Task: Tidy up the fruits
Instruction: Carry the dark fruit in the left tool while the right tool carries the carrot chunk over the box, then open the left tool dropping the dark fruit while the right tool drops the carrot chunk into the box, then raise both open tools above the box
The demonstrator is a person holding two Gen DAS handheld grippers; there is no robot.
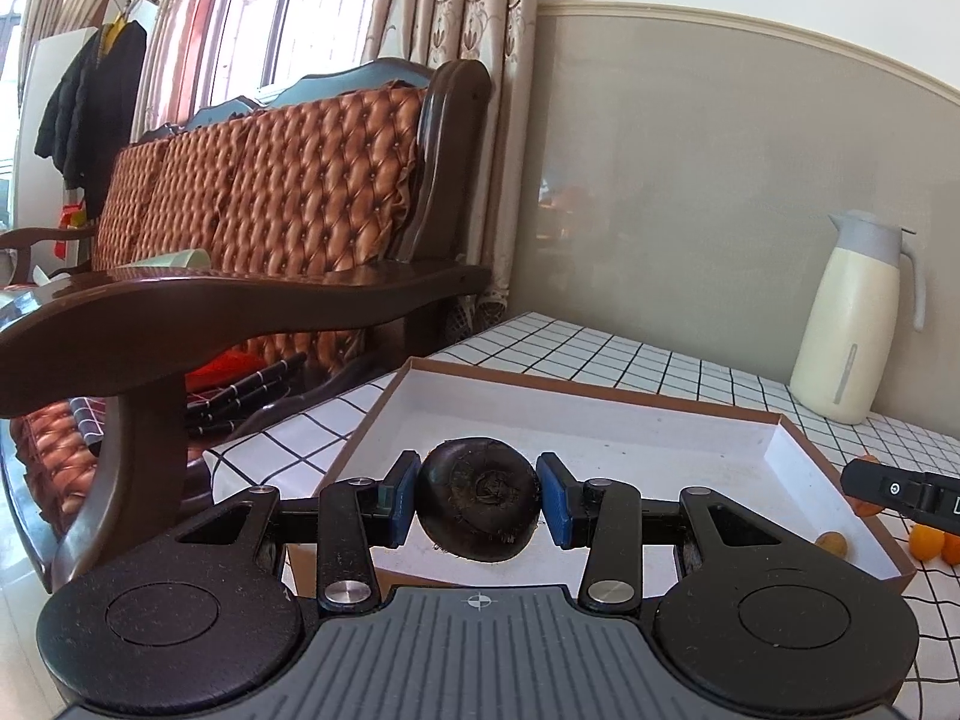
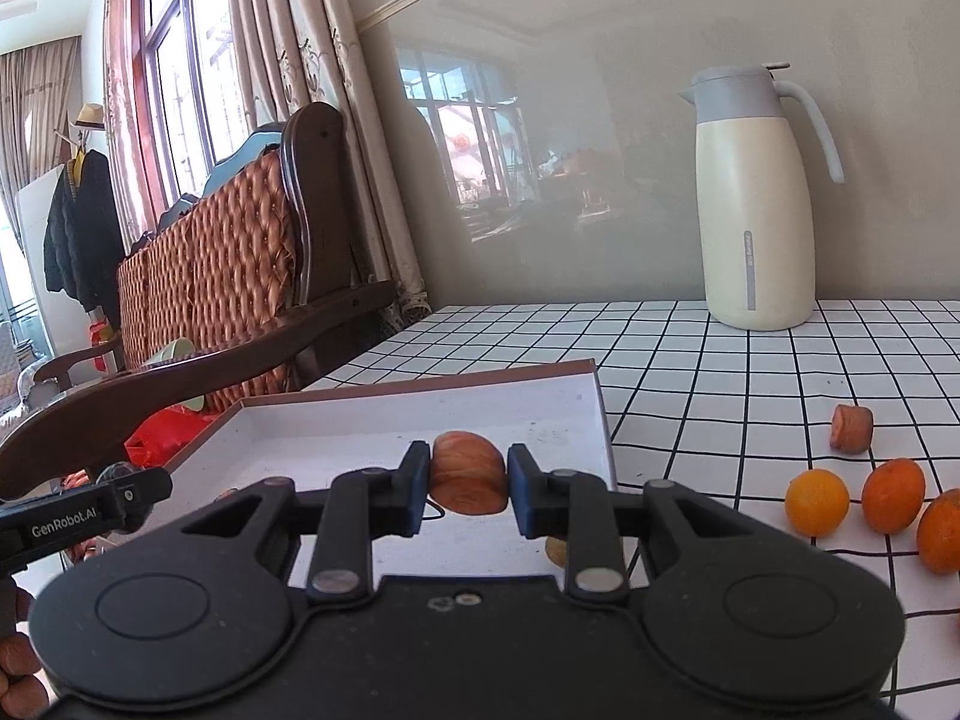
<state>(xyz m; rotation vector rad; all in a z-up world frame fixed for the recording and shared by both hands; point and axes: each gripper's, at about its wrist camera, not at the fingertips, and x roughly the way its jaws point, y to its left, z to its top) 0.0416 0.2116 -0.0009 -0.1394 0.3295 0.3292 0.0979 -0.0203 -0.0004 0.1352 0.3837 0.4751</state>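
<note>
Two claws, both full: my left gripper (image 1: 478,499) clamps a dark round fruit (image 1: 478,499) over the white box (image 1: 600,420), my right gripper (image 2: 469,491) pinches a reddish-orange piece (image 2: 469,474) above it. Oranges (image 2: 817,501) lie on the checked tablecloth (image 2: 720,372) rightward, past them a jug (image 2: 759,204).

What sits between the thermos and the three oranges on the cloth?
Right wrist view: only one orange-brown cut piece on checked cloth between the thermos and the oranges.

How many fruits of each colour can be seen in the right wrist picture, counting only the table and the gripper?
Round orange citrus fruits on the checked tablecloth: 3
Reddish-brown cut pieces: 2, one on the cloth, one in the right gripper
Total: 5
</note>
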